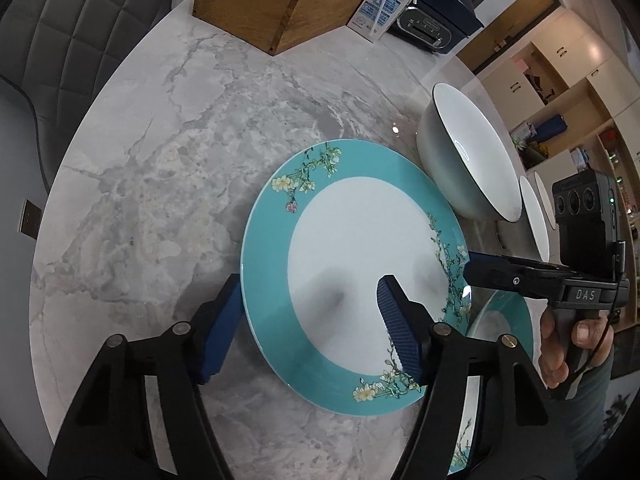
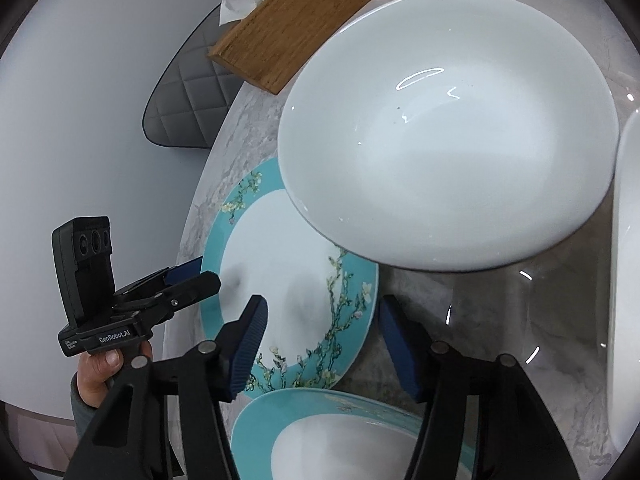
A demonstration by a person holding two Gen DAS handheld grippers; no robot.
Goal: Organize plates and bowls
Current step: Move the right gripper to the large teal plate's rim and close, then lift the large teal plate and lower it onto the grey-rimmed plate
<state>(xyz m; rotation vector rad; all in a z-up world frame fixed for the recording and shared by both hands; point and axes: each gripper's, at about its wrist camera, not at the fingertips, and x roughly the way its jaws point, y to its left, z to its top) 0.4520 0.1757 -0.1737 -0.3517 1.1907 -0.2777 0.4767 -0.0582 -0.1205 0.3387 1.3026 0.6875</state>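
The teal floral plate lies flat on the marble table, glazed, stiff and breakable, likely slick under rubber pads; its thin rim is the only sensible hold. The left claw stands apart, straddling the plate's near-left rim, one pad outside the edge and one over the white centre. The right claw, also apart, brackets the opposite rim (whether either pad touches the glaze I cannot tell). A second teal plate sits just beside, and a white bowl behind.
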